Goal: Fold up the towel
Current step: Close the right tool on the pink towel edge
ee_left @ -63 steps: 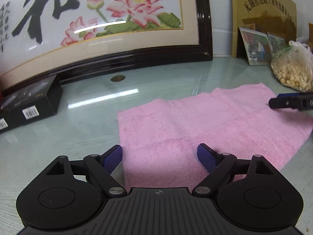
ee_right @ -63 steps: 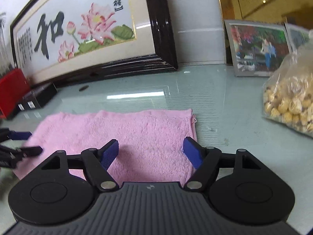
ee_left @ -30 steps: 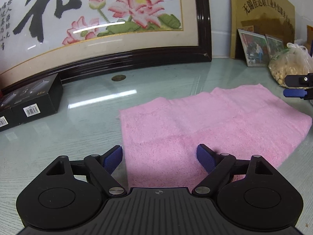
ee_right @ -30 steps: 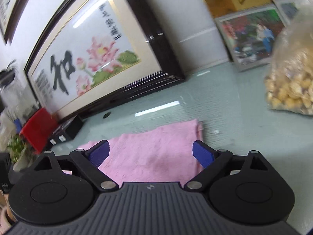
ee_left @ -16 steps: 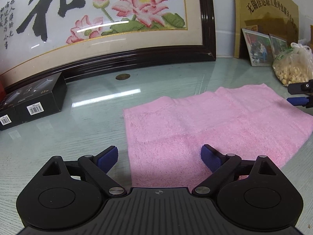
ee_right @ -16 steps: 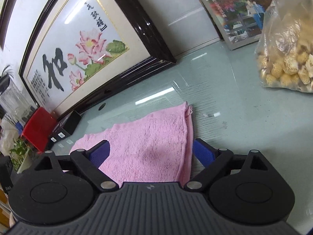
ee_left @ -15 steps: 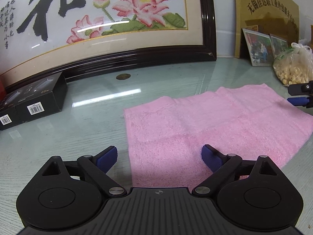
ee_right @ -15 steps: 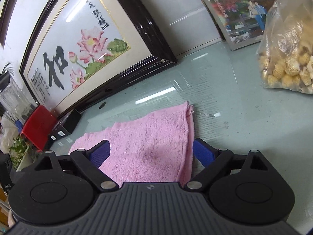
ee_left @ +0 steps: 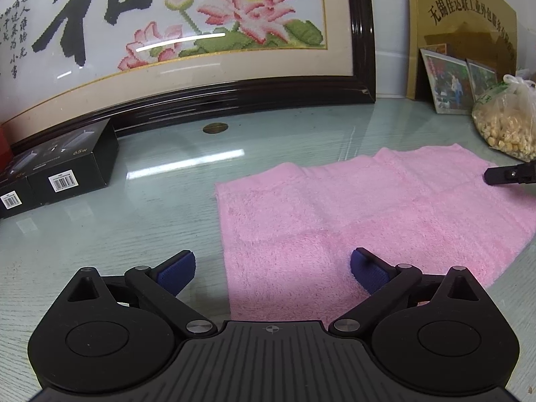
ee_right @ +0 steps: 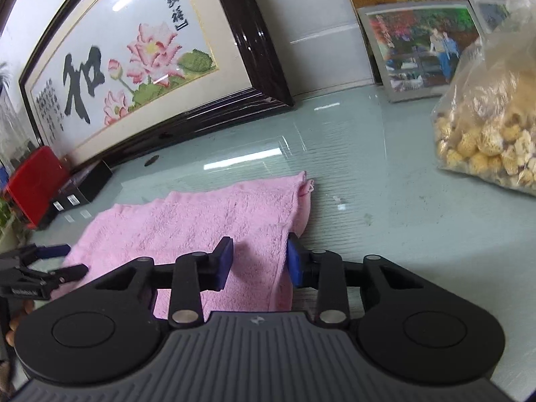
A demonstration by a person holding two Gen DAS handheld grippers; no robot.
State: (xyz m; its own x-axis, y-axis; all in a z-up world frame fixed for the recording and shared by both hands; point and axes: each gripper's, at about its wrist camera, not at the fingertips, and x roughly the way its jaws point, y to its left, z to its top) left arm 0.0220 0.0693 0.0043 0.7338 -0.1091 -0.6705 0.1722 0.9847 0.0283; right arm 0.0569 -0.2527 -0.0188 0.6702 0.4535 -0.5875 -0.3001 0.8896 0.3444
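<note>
A pink towel [ee_left: 368, 207] lies spread flat on the glass table [ee_left: 134, 221]. My left gripper [ee_left: 272, 264] hovers at the towel's near left corner. Its jaws are wide and still opening, one finger over bare glass and the other over the cloth. My right gripper [ee_right: 259, 263] is low at the towel's right edge [ee_right: 294, 221], and its jaws are closing. A strip of towel lies between the blue pads, and a gap still shows. One right finger [ee_left: 502, 176] enters the left wrist view over the towel's far right side. The left gripper [ee_right: 65, 260] appears at the right wrist view's left edge.
A large framed lotus embroidery [ee_left: 187, 33] leans on the wall behind. Black boxes [ee_left: 63, 171] stand at the left, with a red box [ee_right: 33, 181] beyond them. A plastic bag of yellow snacks [ee_right: 489, 134] and framed photos [ee_right: 422, 53] stand at the right.
The right gripper rolled and sank to the towel's right edge, and its jaws narrowed sharply around the cloth. The left gripper's jaws widened a little; it stayed in place.
</note>
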